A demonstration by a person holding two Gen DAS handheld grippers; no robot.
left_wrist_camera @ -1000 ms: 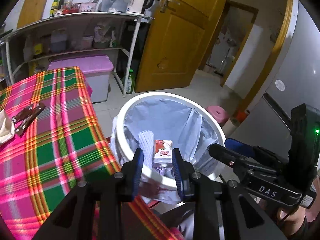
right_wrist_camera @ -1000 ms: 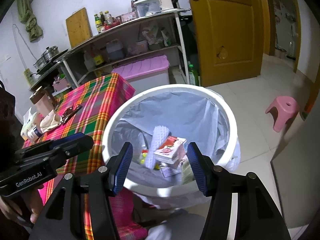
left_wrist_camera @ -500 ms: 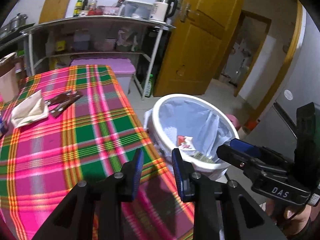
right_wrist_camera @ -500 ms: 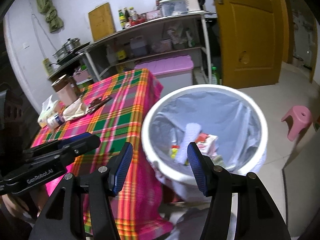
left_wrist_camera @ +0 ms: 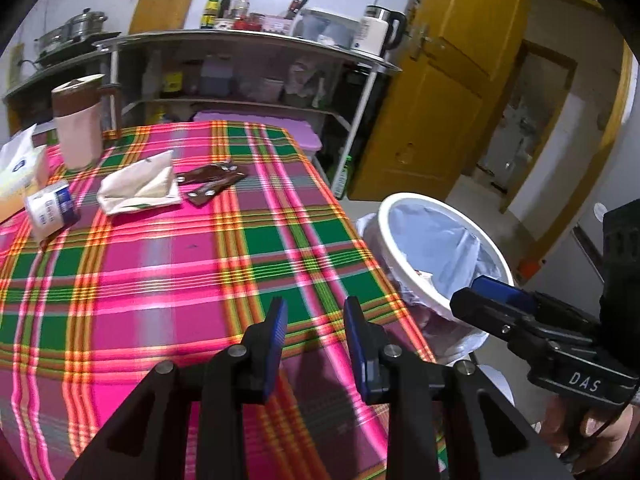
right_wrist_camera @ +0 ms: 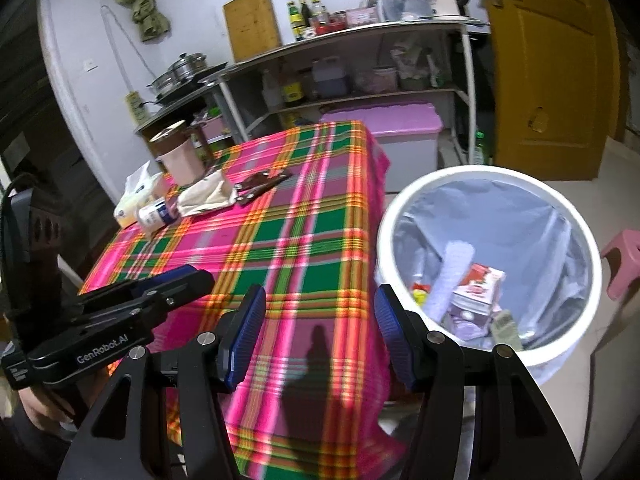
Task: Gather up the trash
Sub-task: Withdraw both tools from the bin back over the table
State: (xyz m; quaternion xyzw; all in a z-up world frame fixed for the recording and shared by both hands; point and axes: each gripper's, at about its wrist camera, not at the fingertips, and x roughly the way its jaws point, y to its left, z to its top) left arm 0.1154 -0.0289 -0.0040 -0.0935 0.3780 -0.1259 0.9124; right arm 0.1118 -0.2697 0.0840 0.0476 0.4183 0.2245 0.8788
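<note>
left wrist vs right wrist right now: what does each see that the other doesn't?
Left wrist only: the doorway into the next room.

Right wrist only: the trash at the bin's bottom, including a red-and-white carton, plus the pink stool.

Both: the plaid tablecloth, crumpled wrapper, brown pieces, lined bin, and each other's gripper, jaws open and empty.

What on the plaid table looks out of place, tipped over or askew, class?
The small white-and-blue container lies tipped on its side near the table's far left, beside the tissue pack. A crumpled cream wrapper sits loose mid-table. Nothing looks spilled. Both claws, left and right, are open and empty.
</note>
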